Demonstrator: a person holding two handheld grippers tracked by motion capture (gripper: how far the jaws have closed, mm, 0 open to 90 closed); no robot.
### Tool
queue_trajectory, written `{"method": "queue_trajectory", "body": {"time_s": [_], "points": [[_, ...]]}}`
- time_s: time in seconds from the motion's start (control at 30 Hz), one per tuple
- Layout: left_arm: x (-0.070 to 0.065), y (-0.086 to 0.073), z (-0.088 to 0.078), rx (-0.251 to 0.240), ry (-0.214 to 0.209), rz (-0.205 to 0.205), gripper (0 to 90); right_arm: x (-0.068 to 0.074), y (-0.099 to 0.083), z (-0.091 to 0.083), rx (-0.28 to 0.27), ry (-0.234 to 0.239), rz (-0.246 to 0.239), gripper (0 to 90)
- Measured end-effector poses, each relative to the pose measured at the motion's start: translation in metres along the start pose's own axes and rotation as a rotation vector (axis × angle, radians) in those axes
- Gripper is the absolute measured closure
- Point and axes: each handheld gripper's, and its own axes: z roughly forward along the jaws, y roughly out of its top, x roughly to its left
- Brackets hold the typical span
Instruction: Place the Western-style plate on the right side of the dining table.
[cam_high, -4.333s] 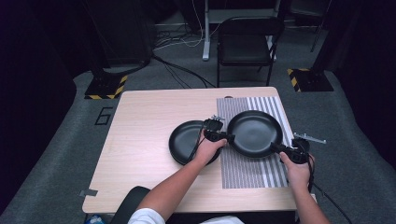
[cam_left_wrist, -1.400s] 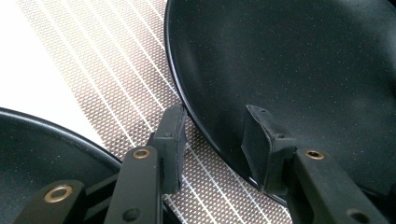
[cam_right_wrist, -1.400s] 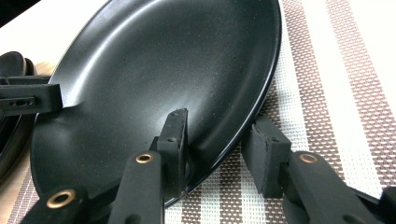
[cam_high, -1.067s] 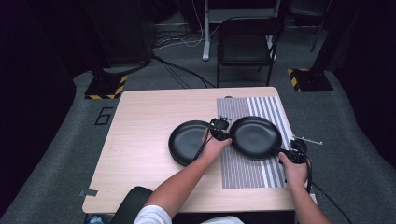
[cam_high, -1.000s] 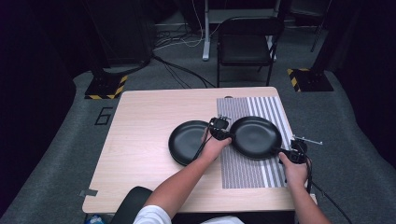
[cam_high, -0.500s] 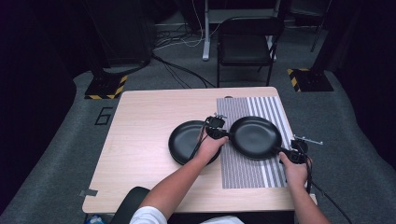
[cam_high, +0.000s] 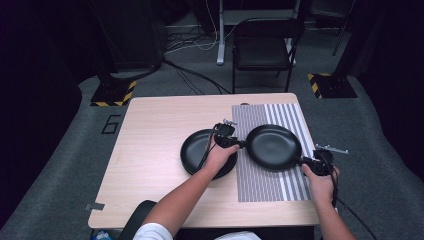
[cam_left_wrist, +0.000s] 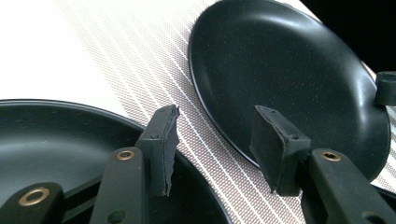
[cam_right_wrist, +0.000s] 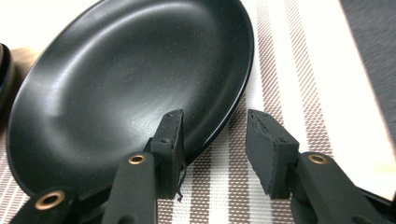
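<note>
Two black plates are on the wooden table (cam_high: 155, 130). The left plate (cam_high: 197, 155) (cam_left_wrist: 56, 140) rests on bare wood. The right plate (cam_high: 274, 147) (cam_left_wrist: 289, 79) (cam_right_wrist: 126, 79) lies on a striped placemat (cam_high: 265, 185) (cam_left_wrist: 130, 60) (cam_right_wrist: 289, 70). My left gripper (cam_high: 243, 144) (cam_left_wrist: 217, 149) sits at this plate's left rim. Its jaws have just been opening; the rim lies in the gap and the pads (cam_left_wrist: 161, 144) stand off it. At the lower right rim is my right gripper (cam_high: 304, 161) (cam_right_wrist: 219, 149). Its jaws have also opened a little. One pad (cam_right_wrist: 170, 144) hangs over the plate's inside, the other over the mat.
A black chair (cam_high: 262, 50) stands behind the table's far edge. Cables and two yellow-and-black striped bases (cam_high: 112, 92) lie on the grey floor. The placemat's right edge runs close to the table's right edge.
My left hand has drawn slightly to the left, away from the right plate's rim. The right plate and my right hand have stayed where they were.
</note>
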Motion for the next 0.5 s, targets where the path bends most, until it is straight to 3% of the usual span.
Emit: {"method": "queue_trajectory", "body": {"time_s": [0.03, 0.2, 0.5], "points": [[0.001, 0.0, -0.002, -0.002, 0.0, -0.002, 50.0, 0.002, 0.003, -0.004, -0.01, -0.009, -0.024, 57.2], [0.01, -0.005, -0.013, -0.014, 0.0, -0.001, 49.7, 0.01, 0.008, -0.006, -0.013, 0.019, -0.038, 57.6], [0.027, -0.01, -0.027, -0.048, 0.017, -0.03, 48.8, 0.034, 0.011, -0.007, -0.014, 0.031, -0.138, 58.3]]}}
